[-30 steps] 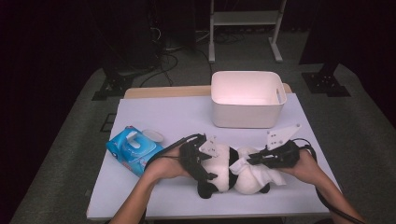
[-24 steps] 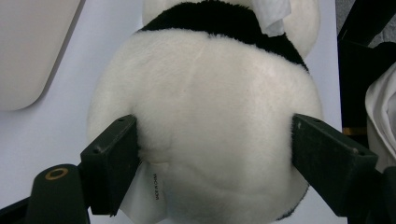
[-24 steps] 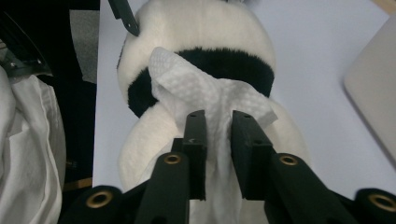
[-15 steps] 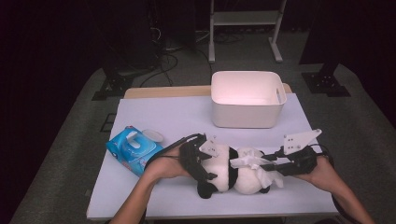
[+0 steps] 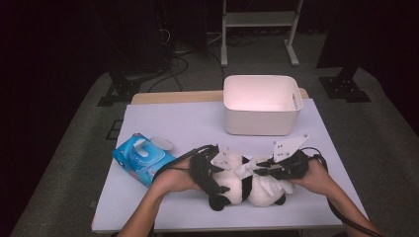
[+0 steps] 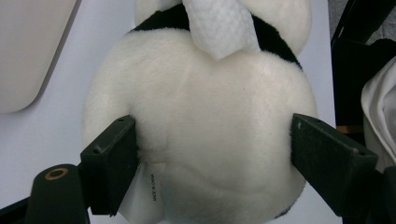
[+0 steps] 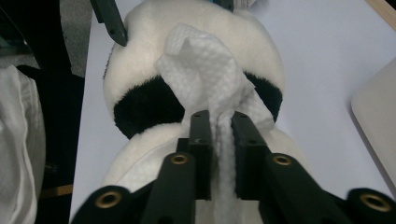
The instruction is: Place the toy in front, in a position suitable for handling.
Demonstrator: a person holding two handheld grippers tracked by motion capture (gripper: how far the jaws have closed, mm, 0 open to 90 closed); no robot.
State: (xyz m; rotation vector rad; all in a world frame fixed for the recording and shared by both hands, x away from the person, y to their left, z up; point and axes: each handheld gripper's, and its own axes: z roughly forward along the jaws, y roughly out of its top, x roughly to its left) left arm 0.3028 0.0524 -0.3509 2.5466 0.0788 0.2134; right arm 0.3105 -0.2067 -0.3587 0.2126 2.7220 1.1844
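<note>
Panda toy wiped with a wet wipe on the desk

The left hand-held gripper (image 5: 213, 170) clamps wide on the panda toy (image 5: 247, 185), lying at 6 o'clock of the white bin (image 5: 262, 104); the right hand-held gripper (image 7: 219, 122), jaws just closing, pinches the wet wipe (image 7: 208, 77) draped over it; wipes pack (image 5: 141, 158) at 9 o'clock

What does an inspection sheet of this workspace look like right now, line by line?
Surface: white table, bare toward the back left.
Job's things: plush panda lying near the front edge; white wipe draped on it.
Clutter: blue wipe pack, lid open; white bin at the back.
Grippers: left tool clamped on the panda's head; right tool pinching the wipe.
Cables: black leads trail off each tool.
Surroundings: dark floor, metal stand, floor cables.
</note>
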